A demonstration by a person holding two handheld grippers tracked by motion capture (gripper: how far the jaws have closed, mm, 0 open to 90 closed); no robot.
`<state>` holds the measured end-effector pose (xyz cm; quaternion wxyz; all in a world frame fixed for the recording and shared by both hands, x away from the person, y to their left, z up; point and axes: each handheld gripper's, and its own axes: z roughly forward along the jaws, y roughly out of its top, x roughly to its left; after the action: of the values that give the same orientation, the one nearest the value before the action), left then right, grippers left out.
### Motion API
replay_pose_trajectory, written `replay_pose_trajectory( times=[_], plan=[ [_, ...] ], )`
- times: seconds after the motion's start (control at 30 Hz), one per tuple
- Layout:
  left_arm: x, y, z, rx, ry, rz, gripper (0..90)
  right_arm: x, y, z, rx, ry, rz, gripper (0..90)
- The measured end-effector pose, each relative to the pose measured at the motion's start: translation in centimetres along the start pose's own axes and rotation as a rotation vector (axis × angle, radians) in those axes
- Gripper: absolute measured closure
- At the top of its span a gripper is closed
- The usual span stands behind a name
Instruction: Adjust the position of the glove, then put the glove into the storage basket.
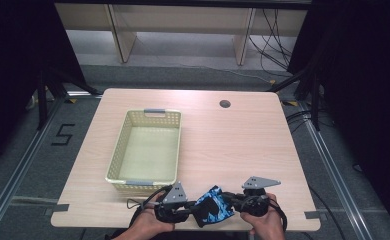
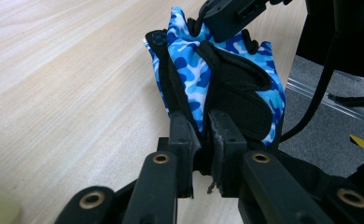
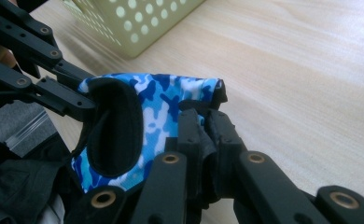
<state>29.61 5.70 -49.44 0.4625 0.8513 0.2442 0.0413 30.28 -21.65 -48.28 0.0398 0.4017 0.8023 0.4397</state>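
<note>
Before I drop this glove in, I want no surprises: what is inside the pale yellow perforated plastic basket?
The pale yellow perforated plastic basket shows a bare floor in the high view; its near wall hides a thin strip along the bottom.

The glove (image 1: 214, 206) is patterned in blue, light-blue and white camouflage with black padding and black trim. Both grippers, the left gripper (image 1: 190, 212) and the right gripper (image 1: 229, 201), are black with grey top plates. The perforated basket (image 1: 117, 150) is pale yellow with grey handles. The desk (image 1: 233, 145) is light wood grain.
</note>
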Motion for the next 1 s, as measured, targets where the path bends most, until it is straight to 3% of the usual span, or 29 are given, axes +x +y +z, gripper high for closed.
replay_pose_trajectory(
  times=[0.03, 0.07, 0.1, 0.13, 0.2, 0.23, 0.27, 0.33, 0.5, 0.53, 0.57, 0.67, 0.7, 0.77, 0.8, 0.87, 0.97, 1.0],
  plan=[
    [-0.1, 0.0, -0.1, 0.001, 0.004, -0.014, 79.8, 0.2, 0.1, -0.2, 0.008, 0.005, 0.016, 85.1],
    [-0.1, 0.0, -0.1, 0.001, 0.004, -0.014, 79.8, 0.1, 0.2, -0.2, 0.006, 0.003, -0.005, 85.1],
    [-0.1, 0.1, -0.3, 0.000, 0.002, -0.006, 79.7, 0.3, 0.2, -0.2, 0.006, -0.004, 0.003, 85.1],
    [0.0, 0.2, -0.4, 0.005, 0.001, 0.010, 79.7, 0.2, 0.3, -0.2, 0.004, -0.009, -0.019, 85.2],
    [0.0, 0.3, -0.7, 0.012, 0.012, 0.002, 79.7, 0.6, 0.5, -0.3, 0.001, -0.006, -0.006, 85.2],
    [0.0, 0.3, -0.8, 0.006, 0.015, 0.006, 79.7, 0.5, 0.6, -0.3, -0.010, -0.014, -0.040, 85.2],
    [-0.1, 0.5, -1.1, 0.001, 0.008, 0.008, 79.7, 0.8, 0.7, -0.5, -0.007, -0.005, -0.020, 85.2],
    [-0.2, 0.7, -1.5, -0.009, 0.000, -0.005, 79.6, 0.8, 1.1, -0.7, -0.026, -0.007, -0.057, 85.2],
    [0.1, 1.2, -2.5, -0.024, 0.002, 0.036, 79.7, 1.6, 1.6, -1.1, -0.045, -0.004, -0.069, 85.2],
    [0.1, 1.2, -2.9, -0.007, 0.017, 0.024, 79.7, 1.9, 1.7, -1.2, -0.046, -0.001, -0.058, 85.2],
    [0.1, 1.3, -3.0, -0.024, 0.007, 0.015, 79.6, 2.1, 1.9, -1.3, -0.040, 0.000, -0.047, 85.2],
    [0.6, 1.6, -4.0, -0.026, 0.006, 0.007, 79.6, 2.6, 2.6, -1.2, -0.046, 0.016, -0.055, 85.2],
    [0.8, 1.8, -4.5, -0.022, 0.017, 0.021, 79.6, 2.6, 3.0, -1.0, -0.059, 0.010, -0.085, 85.2],
    [1.3, 2.0, -5.4, -0.018, 0.028, 0.029, 79.6, 3.0, 3.7, -0.7, -0.054, 0.010, -0.098, 85.2],
    [1.5, 2.1, -5.8, -0.031, 0.028, 0.016, 79.6, 3.3, 4.1, -0.4, -0.067, 0.028, -0.089, 85.2],
    [2.2, 2.3, -6.8, -0.031, 0.045, 0.007, 79.6, 3.5, 5.4, 0.1, -0.070, 0.024, -0.117, 85.2],
    [3.6, 2.8, -8.6, -0.030, 0.073, 0.009, 79.6, 4.1, 7.3, 1.0, -0.065, 0.059, -0.112, 85.2],
    [3.9, 2.9, -9.0, -0.045, 0.065, 0.003, 79.6, 4.0, 8.0, 1.4, -0.078, 0.071, -0.146, 85.2]
  ],
)
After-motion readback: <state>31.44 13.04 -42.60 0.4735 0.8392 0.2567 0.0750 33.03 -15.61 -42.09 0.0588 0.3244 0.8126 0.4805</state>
